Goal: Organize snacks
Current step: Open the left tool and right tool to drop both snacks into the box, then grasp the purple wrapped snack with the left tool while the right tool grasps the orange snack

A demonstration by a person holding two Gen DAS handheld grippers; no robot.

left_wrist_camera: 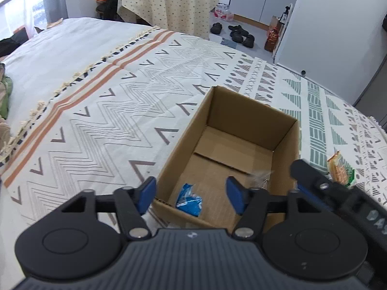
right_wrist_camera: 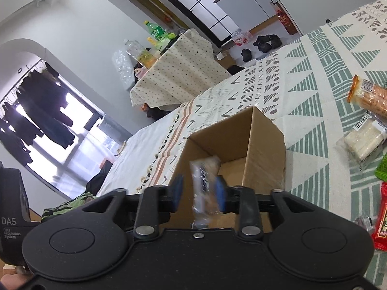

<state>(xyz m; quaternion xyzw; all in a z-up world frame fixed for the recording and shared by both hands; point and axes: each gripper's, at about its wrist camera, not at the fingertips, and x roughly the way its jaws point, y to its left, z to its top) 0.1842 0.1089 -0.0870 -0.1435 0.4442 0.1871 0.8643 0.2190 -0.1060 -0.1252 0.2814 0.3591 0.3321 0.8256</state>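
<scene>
Cardboard box [left_wrist_camera: 285,142], one blue packet [left_wrist_camera: 189,200] inside; right gripper [right_wrist_camera: 198,189] parted around clear-wrapped snack [right_wrist_camera: 205,188]

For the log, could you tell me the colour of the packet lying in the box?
Blue packet, clearest in the left wrist view.

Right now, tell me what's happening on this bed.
A person holding a gripper in each hand is sorting snacks into a cardboard box on the patterned blanket. The left gripper hangs open and empty over the box's near end, where a blue snack packet lies on the floor. The right gripper is over the box with a clear-wrapped snack, blurred, between its fingers. More snacks, including a cracker pack, wait beside the box.
</scene>
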